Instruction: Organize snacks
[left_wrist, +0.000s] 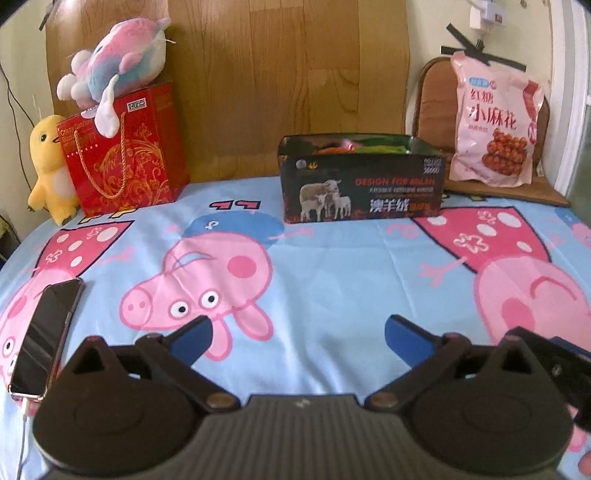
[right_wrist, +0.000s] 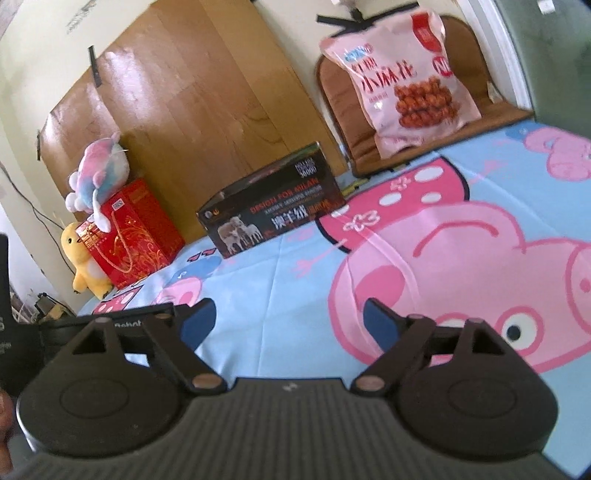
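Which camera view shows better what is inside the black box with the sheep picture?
The left wrist view. It looks slightly over the rim of the black box, so colourful packets show inside. In the right wrist view the same box is seen from lower and at an angle, and its contents are hidden.

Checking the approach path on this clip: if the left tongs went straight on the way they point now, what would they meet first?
Probably the bedsheet: the open, empty left tongs point downward at bare sheet well short of the black box. Depth is hard to judge through the fisheye.
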